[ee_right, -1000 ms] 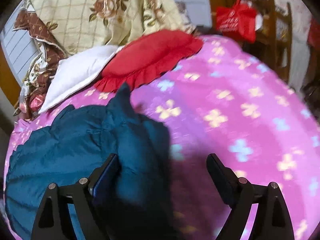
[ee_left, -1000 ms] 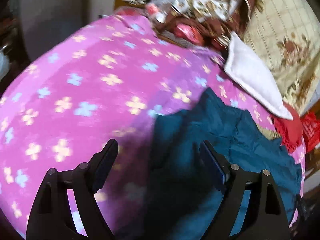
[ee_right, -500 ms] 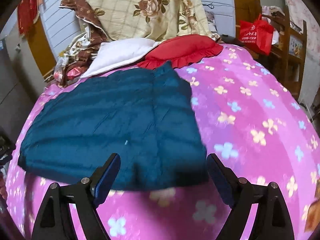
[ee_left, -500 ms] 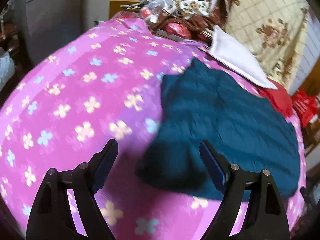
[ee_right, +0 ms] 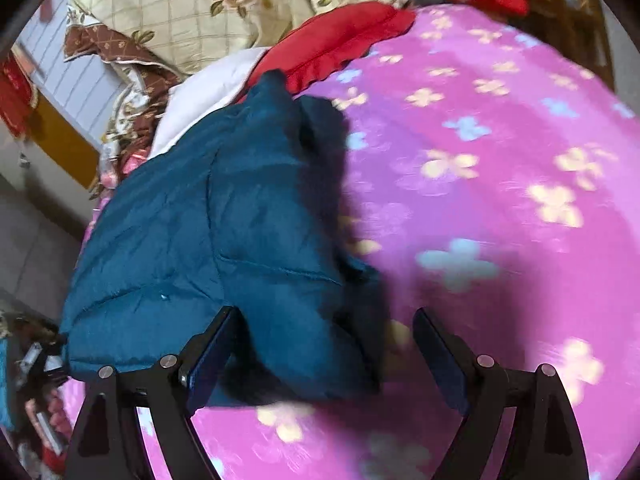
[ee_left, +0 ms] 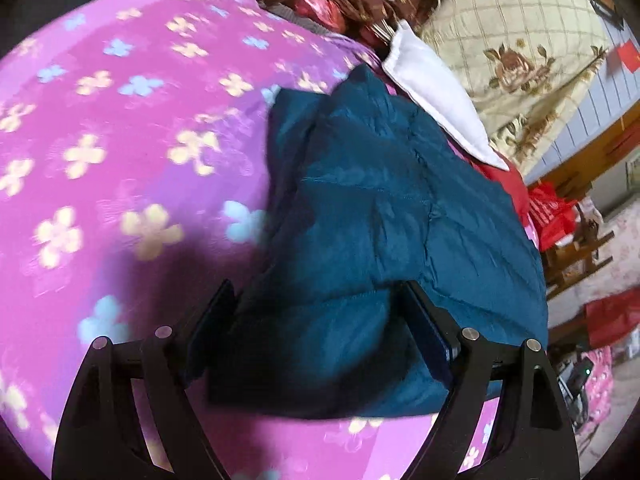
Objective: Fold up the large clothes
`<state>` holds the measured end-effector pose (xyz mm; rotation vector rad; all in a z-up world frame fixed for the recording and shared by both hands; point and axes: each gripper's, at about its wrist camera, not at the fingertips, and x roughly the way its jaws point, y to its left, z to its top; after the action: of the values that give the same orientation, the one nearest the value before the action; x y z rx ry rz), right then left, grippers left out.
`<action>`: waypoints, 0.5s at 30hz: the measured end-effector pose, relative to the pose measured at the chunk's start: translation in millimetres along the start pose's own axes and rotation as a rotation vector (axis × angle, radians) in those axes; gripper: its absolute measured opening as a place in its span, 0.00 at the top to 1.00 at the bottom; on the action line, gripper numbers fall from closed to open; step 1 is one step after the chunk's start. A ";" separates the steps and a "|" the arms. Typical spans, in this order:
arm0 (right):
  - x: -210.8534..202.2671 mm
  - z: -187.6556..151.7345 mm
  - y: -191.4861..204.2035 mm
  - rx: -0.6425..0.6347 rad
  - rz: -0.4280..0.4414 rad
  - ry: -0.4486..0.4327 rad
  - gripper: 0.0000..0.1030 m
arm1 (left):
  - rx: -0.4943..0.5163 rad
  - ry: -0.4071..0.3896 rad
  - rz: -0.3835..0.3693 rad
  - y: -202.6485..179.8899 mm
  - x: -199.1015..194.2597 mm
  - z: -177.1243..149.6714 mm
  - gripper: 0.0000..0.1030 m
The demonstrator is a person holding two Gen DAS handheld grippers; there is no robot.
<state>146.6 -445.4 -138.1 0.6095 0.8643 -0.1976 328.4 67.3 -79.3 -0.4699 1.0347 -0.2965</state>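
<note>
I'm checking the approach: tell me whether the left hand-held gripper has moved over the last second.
Yes. The left hand-held gripper came down toward the teal jacket, which now fills more of its view against the white pillow.

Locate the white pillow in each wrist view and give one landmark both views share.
Left wrist: white pillow upper right of centre, just beyond the teal jacket's far edge.
Right wrist: white pillow upper left, between the jacket and the red cushion.
Shared landmark: the cream floral quilt behind the pillow.
</note>
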 end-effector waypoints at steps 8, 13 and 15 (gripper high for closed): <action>36.2 25.1 26.3 0.010 0.053 0.000 0.10 | 0.033 0.042 -0.028 -15.6 30.2 6.4 0.02; 33.1 27.4 24.0 0.071 0.157 0.055 0.49 | 0.077 0.062 0.021 -33.0 16.5 4.7 0.59; 23.9 23.6 22.1 0.071 0.185 0.064 0.56 | 0.098 0.058 0.030 -40.1 3.6 2.0 0.66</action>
<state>186.3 -439.1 -135.3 0.7612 0.8604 -0.0412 331.2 31.5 -61.0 -0.3585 1.0774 -0.3339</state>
